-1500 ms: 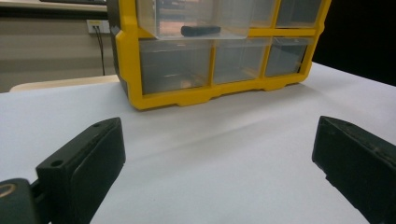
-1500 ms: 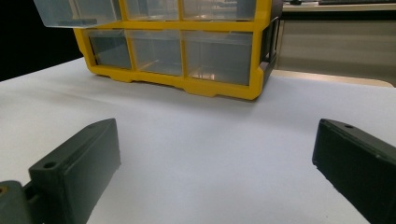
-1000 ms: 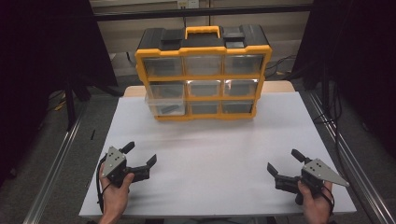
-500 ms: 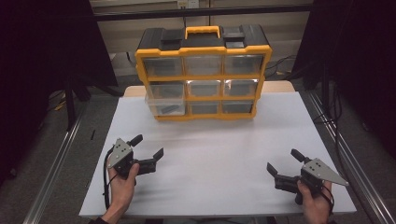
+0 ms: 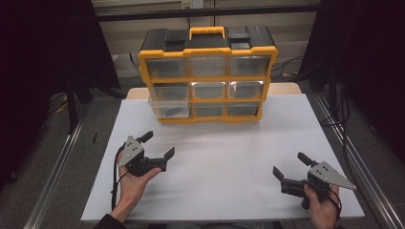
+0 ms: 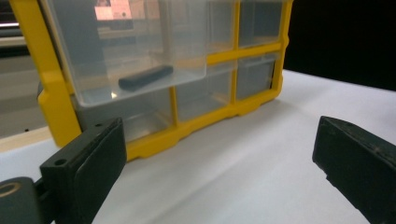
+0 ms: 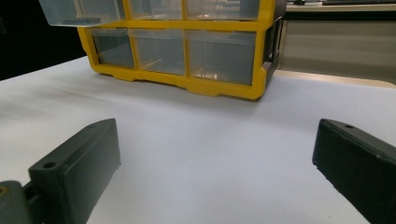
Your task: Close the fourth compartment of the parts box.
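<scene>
A yellow plastic organiser (image 5: 207,76) with a black top and a yellow carry handle stands upright at the far side of the desk (image 5: 229,167), whose surface is a smooth, matte white sheet. Its front is a grid of clear, boxy drawers set three across in three rows. The lower-left drawer (image 5: 169,106) is pulled part way out, jutting past the yellow frame (the others sit flush), and a short dark bar (image 6: 145,77) with rounded ends lies flat on its clear floor.

The left tongs (image 5: 159,144) are held in the person's left hand (image 5: 131,183) above the near-left part of the desk, pointing toward the organiser; their two blocky black jaws stand wide apart with nothing between them. In the left gripper view the open drawer sits just ahead of and above the jaws, not touching them.

The right tongs (image 5: 289,164) are held in the right hand (image 5: 322,207) at the near-right corner, well apart from the organiser, a grey three-cornered plate on top. Their jaws are likewise spread wide and empty, with bare white desk between them in the right gripper view.
</scene>
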A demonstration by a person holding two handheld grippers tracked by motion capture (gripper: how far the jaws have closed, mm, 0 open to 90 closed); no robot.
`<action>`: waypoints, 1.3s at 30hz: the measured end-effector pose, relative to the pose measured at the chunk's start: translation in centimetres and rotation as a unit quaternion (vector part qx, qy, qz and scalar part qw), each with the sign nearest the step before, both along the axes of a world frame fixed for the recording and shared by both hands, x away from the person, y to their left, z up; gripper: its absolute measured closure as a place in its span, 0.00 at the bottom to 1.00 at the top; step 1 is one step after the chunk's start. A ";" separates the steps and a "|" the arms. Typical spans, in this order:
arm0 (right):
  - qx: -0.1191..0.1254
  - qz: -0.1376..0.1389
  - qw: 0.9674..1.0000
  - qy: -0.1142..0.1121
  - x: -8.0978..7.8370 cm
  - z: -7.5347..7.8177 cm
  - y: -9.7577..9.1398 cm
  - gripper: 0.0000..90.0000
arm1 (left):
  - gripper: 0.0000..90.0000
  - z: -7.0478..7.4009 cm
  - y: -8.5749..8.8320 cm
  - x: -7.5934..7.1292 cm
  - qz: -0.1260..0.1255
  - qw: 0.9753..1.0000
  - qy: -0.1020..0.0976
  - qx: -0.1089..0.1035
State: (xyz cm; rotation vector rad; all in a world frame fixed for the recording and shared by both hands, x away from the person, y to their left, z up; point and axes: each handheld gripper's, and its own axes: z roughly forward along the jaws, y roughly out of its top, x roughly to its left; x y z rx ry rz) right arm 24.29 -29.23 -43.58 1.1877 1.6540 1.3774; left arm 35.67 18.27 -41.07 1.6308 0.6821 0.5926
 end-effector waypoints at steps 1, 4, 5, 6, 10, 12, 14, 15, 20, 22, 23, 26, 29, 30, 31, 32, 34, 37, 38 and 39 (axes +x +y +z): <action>0.000 0.000 1.000 0.000 0.0 0.0 0.0 0.00 | 0.03 0.1 -0.2 0.1 -0.002 1.000 -0.003 0.007; 0.000 0.000 1.000 0.001 0.0 0.0 0.0 0.00 | 0.04 0.5 -1.2 0.4 -0.010 1.000 -0.010 0.009; 0.000 0.000 1.000 0.002 0.0 0.0 0.0 0.00 | 0.04 0.6 -1.5 0.4 -0.015 1.000 -0.013 0.012; 0.001 0.000 1.000 0.002 0.0 0.0 0.0 0.00 | 0.04 0.7 -1.7 0.5 -0.018 1.000 -0.015 0.015; 0.000 0.000 1.000 0.002 0.0 0.0 0.0 0.00 | 0.07 1.1 -2.6 0.9 -0.017 1.000 -0.020 0.006; 0.000 0.000 1.000 0.001 0.0 0.0 0.0 0.00 | 0.08 1.2 -3.0 1.1 -0.018 0.999 -0.027 0.008; 0.000 0.000 1.000 0.002 0.0 0.0 0.0 0.00 | 0.11 1.3 -3.3 1.3 -0.023 0.999 -0.026 0.006; 0.001 -0.001 1.000 0.002 0.0 0.0 0.0 0.00 | 0.11 1.4 -3.4 1.5 -0.019 0.999 -0.028 0.009; -0.001 0.002 1.000 0.002 0.0 0.0 0.0 0.00 | 0.14 1.5 -3.6 1.9 -0.027 0.999 -0.026 0.008; -0.002 0.003 1.000 0.002 0.0 0.0 0.0 0.00 | 0.20 1.5 -3.4 2.0 -0.030 0.999 -0.023 0.005; -0.001 0.003 1.000 0.002 0.0 0.0 0.0 0.00 | 0.20 1.5 -3.4 2.0 -0.030 0.999 -0.023 0.006; -0.001 0.002 1.000 0.002 0.0 0.0 0.0 0.00 | 0.24 1.6 -3.1 2.2 -0.018 0.999 -0.026 -0.007; -0.002 0.004 1.000 0.002 0.0 0.0 0.1 0.00 | 0.30 1.6 -2.8 2.3 -0.020 0.999 -0.027 -0.002; -0.002 0.004 1.000 0.001 0.0 0.0 0.1 0.00 | 0.33 1.6 -2.7 2.3 -0.021 0.999 -0.026 0.001; -0.002 0.004 1.000 0.001 0.0 0.0 0.1 0.00 | 0.36 1.5 -2.7 2.3 -0.021 0.999 -0.024 0.001; -0.002 0.003 1.000 0.002 0.0 0.0 0.1 0.00 | 0.38 1.5 -2.7 2.4 -0.022 0.999 -0.024 0.002; -0.003 0.004 1.000 0.001 0.0 0.0 0.1 0.00 | 0.41 1.6 -2.8 2.4 -0.024 0.999 -0.023 0.000; -0.003 0.004 1.000 0.002 0.0 0.0 0.1 0.00 | 0.51 1.7 -2.7 2.4 -0.032 0.999 -0.026 0.004; -0.003 0.004 1.000 0.002 0.0 0.0 0.1 0.00 | 0.52 1.7 -2.7 2.4 -0.030 0.999 -0.025 0.004; -0.003 0.005 1.000 0.002 0.0 0.0 0.1 0.00 | 0.55 1.8 -2.6 2.5 -0.024 0.999 -0.026 0.012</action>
